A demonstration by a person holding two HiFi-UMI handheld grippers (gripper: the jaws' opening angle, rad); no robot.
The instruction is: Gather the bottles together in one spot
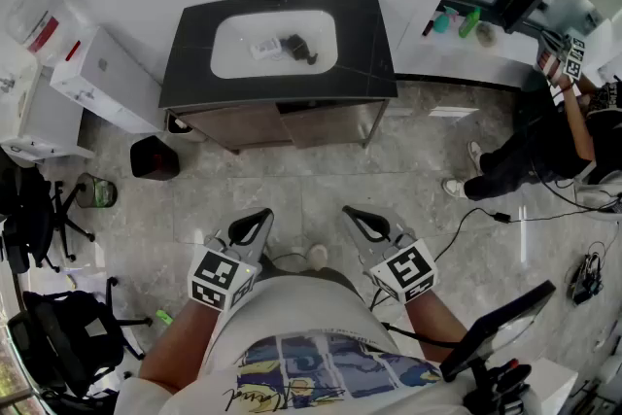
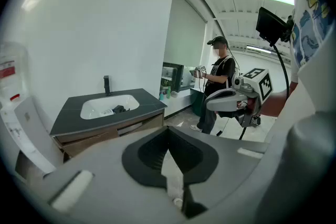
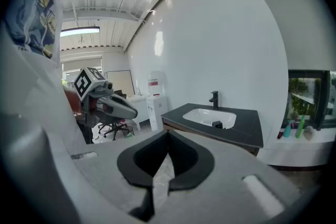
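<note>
We hold the left gripper [image 1: 260,214] and the right gripper [image 1: 352,212] close to our body, well back from the sink [image 1: 369,34], each with its jaws together and nothing between them. The bottles are split between 2 places: a pale bottle [image 1: 264,48] lies on its side in the basin [image 1: 228,29] beside a dark item [image 1: 299,47] we cannot identify, while a teal bottle [image 1: 444,19] and a green bottle [image 1: 470,20] stand on the ledge [image 1: 428,63] to the right. We judge the lying bottle the likeliest to go wrong: it could roll or slide on the curved, smooth basin if the jaws close off-centre. The 2 upright ones stand near each other, so reaching for 1 could topple the other. A cable [image 1: 466,219] crosses the floor and a person [image 1: 544,146] stands by the ledge, so walking over risks a snag or a bump.
</note>
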